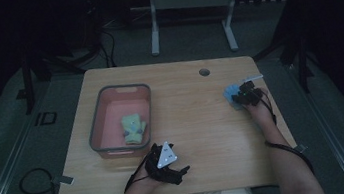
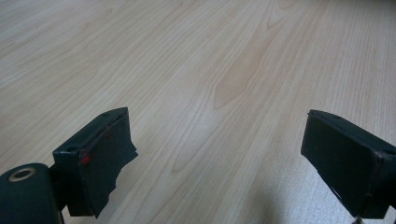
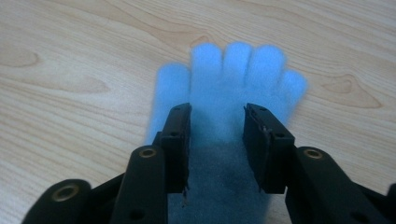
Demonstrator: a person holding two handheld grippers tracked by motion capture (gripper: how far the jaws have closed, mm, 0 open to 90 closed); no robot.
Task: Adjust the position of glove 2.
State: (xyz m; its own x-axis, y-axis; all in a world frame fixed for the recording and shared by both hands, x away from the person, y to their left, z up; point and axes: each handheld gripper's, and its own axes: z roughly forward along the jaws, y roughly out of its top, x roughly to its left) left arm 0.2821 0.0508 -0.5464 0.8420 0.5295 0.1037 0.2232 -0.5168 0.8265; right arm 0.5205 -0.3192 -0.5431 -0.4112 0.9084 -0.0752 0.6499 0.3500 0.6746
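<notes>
**Right gripper set over a blue glove at the table's right edge**

The fuzzy light-blue glove lies flat on the light wooden table, at centre right of the high view. The right gripper sits over the glove's palm, jaws partly parted with the fabric between them; whether the pads press it, I cannot tell. At bottom centre, the left gripper hangs released over bare wood. Left of centre, the grey-rimmed pink plastic bin holds a yellow-green glove.
</notes>
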